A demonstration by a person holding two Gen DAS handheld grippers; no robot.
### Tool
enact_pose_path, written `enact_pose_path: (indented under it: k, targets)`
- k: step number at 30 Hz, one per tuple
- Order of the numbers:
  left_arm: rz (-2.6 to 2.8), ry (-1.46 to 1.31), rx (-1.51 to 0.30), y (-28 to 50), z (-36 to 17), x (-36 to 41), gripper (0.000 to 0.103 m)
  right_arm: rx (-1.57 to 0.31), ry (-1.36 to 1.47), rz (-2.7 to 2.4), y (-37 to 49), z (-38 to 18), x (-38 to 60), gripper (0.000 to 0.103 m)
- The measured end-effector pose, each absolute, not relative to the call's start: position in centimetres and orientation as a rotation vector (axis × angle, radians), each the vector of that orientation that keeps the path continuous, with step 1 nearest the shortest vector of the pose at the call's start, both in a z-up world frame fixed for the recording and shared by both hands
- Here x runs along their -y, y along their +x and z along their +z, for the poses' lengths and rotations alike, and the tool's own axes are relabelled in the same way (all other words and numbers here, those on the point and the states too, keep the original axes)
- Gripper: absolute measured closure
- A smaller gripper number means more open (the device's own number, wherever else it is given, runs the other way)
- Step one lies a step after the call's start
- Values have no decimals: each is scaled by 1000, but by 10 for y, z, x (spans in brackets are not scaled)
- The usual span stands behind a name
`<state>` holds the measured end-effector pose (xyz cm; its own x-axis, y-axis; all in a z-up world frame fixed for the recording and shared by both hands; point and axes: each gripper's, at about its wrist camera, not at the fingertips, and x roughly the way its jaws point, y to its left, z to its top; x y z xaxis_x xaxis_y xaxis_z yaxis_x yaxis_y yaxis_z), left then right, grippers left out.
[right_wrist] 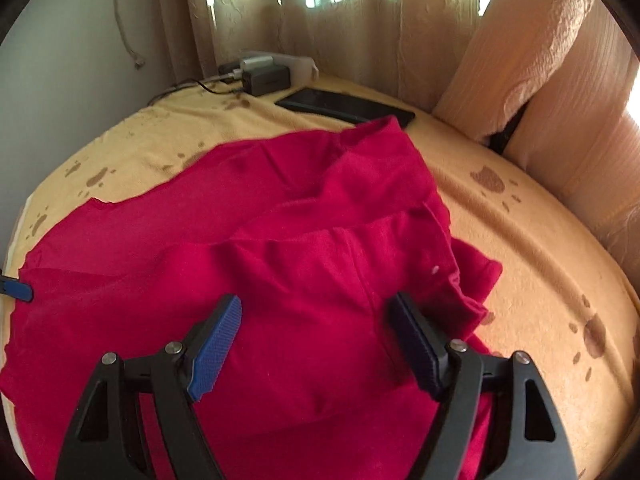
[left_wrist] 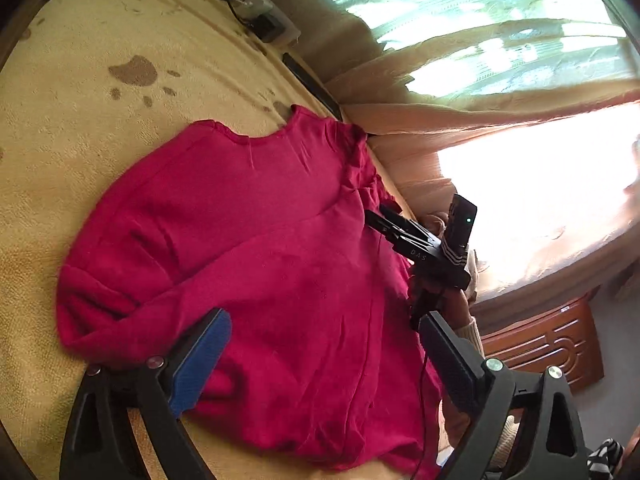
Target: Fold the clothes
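Note:
A crimson long-sleeved top (left_wrist: pixel 280 240) lies spread on a yellow paw-print blanket (left_wrist: pixel 80 120), neckline toward the far edge. My left gripper (left_wrist: pixel 324 320) hovers open over its lower body, pads wide apart with only flat cloth beneath them. In the right wrist view the top (right_wrist: pixel 300 220) shows one side folded inward in rumpled layers. My right gripper (right_wrist: pixel 316 304) stands open just above those layers, pressing on nothing. A blue pad (right_wrist: pixel 18 290) of the left gripper peeks in at the far left edge. The right tool's black frame (left_wrist: pixel 428 252) shows at the garment's right edge.
A dark phone (right_wrist: pixel 344 106) lies on the blanket (right_wrist: pixel 540 260) just beyond the top's collar. Chargers and cables (right_wrist: pixel 264 72) sit at the far edge by the wall. Beige curtains (right_wrist: pixel 540 60) hang along the right side. A carved wooden cabinet (left_wrist: pixel 552 344) stands below.

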<state>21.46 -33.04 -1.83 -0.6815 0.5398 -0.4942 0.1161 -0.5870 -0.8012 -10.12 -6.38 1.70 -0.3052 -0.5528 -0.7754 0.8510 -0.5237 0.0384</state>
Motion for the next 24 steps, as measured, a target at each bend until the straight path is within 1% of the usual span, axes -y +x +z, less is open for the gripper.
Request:
enact_pose_path:
  k: [4, 5, 9, 12, 13, 16, 18, 19, 21, 22, 24]
  targets:
    - [2384, -1092, 1270, 222, -23, 333, 12, -543, 937, -1973, -97, 14, 67, 22]
    - [2389, -1092, 1275, 222, -23, 332, 12, -548, 935, -1978, -98, 14, 68, 21]
    - [2388, -1122, 1315, 214, -24, 330, 12, -527, 948, -2010, -96, 19, 65, 21]
    - [2351, -1063, 1312, 204, -15, 316, 10, -444, 906, -1984, -75, 38, 65, 21]
    - [2329, -1049, 1304, 200, -13, 309, 7, -447, 887, -1961, -66, 42, 67, 21]
    - [2278, -1029, 1261, 191, -10, 285, 6, -570, 875, -1925, -43, 38, 78, 21]
    - [2274, -1052, 1201, 187, -13, 268, 6, -648, 892, -1911, -35, 27, 85, 21]
    - [2283, -1080, 1154, 186, -15, 260, 6, -649, 912, -1908, -36, 20, 85, 21]
    - [2343, -1189, 1006, 186, -21, 243, 6, -547, 934, -1907, -44, 14, 76, 17]
    - [2383, -1191, 929, 189, -21, 236, 6, -526, 940, -1898, -46, 14, 74, 17]
    - [2451, -1208, 800, 192, -18, 225, 6, -545, 934, -1892, -44, 12, 76, 14]
